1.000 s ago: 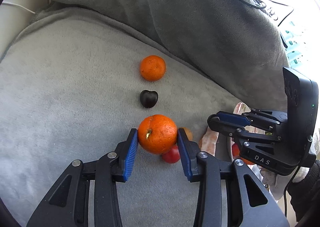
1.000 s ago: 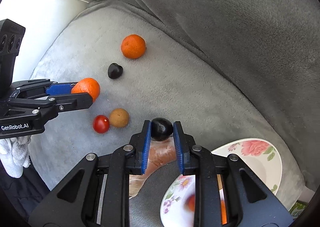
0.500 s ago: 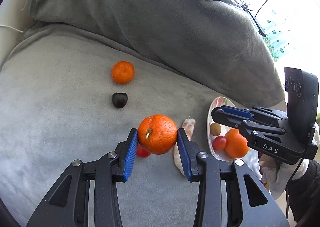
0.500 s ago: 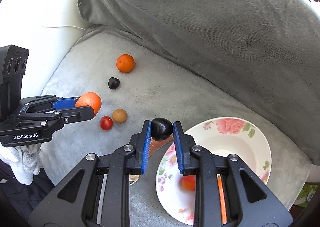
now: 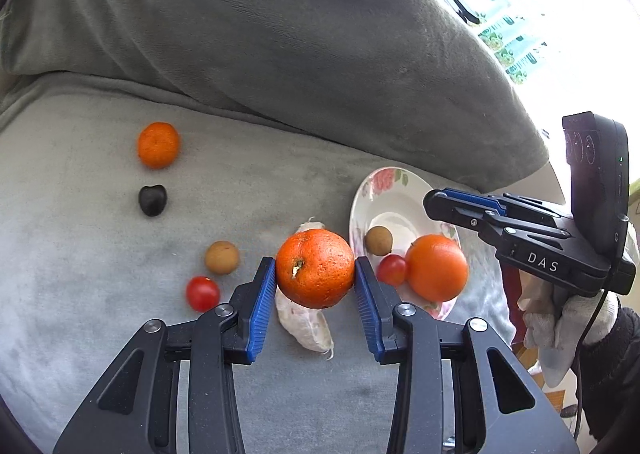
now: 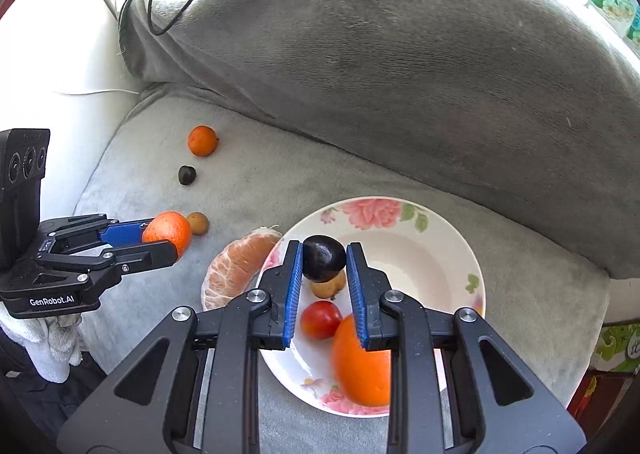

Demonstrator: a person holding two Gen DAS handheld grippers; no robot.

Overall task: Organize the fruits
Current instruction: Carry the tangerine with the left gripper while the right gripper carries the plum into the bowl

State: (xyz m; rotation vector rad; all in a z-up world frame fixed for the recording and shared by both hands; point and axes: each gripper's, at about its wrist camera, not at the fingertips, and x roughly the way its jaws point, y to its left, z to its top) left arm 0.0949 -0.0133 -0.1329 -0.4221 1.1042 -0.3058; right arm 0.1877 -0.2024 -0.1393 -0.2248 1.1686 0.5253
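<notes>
My left gripper (image 5: 315,278) clamps a round, pebbly orange (image 5: 315,268), stem scar facing me. My right gripper (image 6: 323,258) pinches a smooth, glossy dark plum (image 6: 324,256).

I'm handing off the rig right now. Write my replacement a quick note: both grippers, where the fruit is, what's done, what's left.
Left gripper: shut on a large orange mandarin, held above the grey cushion, beside the plate.
Right gripper: shut on a dark plum, held over the floral white plate.
Done: big smooth orange, red cherry tomato and small brown longan lie on the plate.
Left: release both held fruits onto the plate, then collect from the cushion the small mandarin, second dark plum, brown longan, red tomato and peeled citrus segment.
</notes>
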